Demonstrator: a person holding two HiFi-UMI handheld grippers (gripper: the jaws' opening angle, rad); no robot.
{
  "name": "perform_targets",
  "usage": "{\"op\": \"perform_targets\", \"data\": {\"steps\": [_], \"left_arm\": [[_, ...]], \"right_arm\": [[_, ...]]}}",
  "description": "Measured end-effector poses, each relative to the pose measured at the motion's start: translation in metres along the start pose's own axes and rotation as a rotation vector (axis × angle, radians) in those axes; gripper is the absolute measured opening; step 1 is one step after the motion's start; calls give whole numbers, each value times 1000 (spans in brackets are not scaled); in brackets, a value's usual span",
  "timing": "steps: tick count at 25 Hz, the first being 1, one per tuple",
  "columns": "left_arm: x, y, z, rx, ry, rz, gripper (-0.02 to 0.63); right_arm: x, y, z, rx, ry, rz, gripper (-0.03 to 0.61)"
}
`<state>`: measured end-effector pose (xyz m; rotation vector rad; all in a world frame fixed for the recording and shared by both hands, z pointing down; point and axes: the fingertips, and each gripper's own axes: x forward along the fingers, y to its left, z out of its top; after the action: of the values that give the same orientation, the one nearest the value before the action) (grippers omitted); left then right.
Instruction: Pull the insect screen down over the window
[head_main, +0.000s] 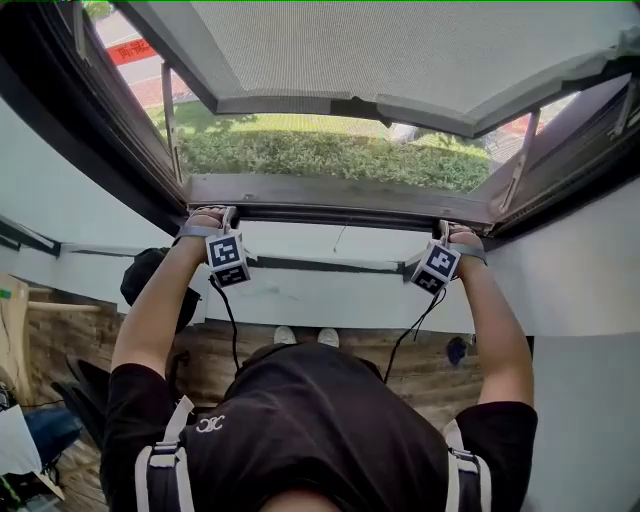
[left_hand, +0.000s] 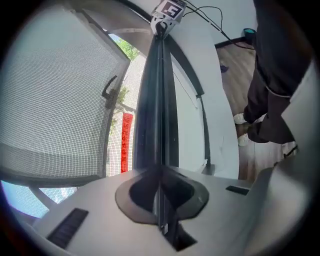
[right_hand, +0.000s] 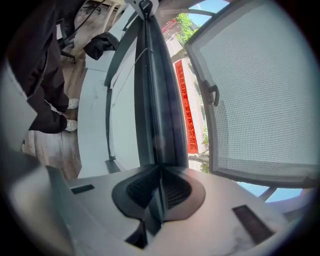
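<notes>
The insect screen's grey pull bar (head_main: 340, 192) runs level across the window opening, just above the sill. My left gripper (head_main: 226, 216) grips the bar's left end and my right gripper (head_main: 446, 234) its right end. In the left gripper view the jaws (left_hand: 160, 197) are shut on a thin dark lip of the bar (left_hand: 156, 115), which runs away to the other gripper's marker cube (left_hand: 169, 10). The right gripper view shows the same: jaws (right_hand: 159, 192) shut on the bar (right_hand: 155, 110). Hedge and street show above the bar.
An outward-opened window sash (head_main: 400, 60) with a handle (left_hand: 109, 92) hangs outside above the hedge (head_main: 330, 152). Dark window frame sides (head_main: 90, 120) flank the opening. Below are the white sill and wall (head_main: 330, 290), the wooden floor, the person's shoes (head_main: 302, 337) and dangling cables.
</notes>
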<state>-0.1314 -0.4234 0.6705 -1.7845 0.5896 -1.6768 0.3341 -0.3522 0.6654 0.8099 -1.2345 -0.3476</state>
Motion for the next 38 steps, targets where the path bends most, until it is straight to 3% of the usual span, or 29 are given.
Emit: {"op": "perform_targets", "data": {"steps": [4, 6, 8, 9, 10, 11, 16, 19, 23, 25, 28, 34, 36, 38], "left_arm": [[0, 2, 1, 17, 1, 2, 34], [2, -6, -2, -1, -3, -39, 51], [5, -21, -5, -29, 3, -139, 191], [5, -26, -4, -36, 8, -175, 230], [4, -29, -4, -34, 13, -188, 242], [4, -30, -4, -28, 17, -185, 242], [7, -27, -5, -36, 12, -118, 239], [10, -19, -3, -60, 27, -64, 210], [7, -3, 5, -81, 29, 3, 100], [3, -1, 7, -110, -4, 18, 100], [5, -4, 1, -123, 27, 37, 115], [1, -2, 3, -181, -2, 70, 121], [0, 0, 2, -255, -21, 75, 118], [-11, 8, 6, -403, -73, 73, 83]], "right_arm": [[0, -1, 0, 9, -13, -15, 15], [-1, 1, -1, 14, -24, 4, 3], [-3, 8, 0, 27, -31, 79, 9], [-6, 16, 1, 35, -24, 141, 66], [-9, 24, 2, 38, -10, 201, 245], [-11, 30, 2, 35, 4, 235, 281], [-11, 29, 8, 50, 0, 191, 290], [-5, 34, 7, 51, 27, 165, 348], [10, 32, 4, 72, 63, 87, 357], [4, 32, 8, 130, 43, 93, 358], [-10, 29, 9, 207, 42, 102, 348], [-2, 22, 9, 192, 4, 34, 347], [-8, 15, 11, 216, -22, 4, 314], [-23, 1, 21, 351, -105, -27, 166]]}}
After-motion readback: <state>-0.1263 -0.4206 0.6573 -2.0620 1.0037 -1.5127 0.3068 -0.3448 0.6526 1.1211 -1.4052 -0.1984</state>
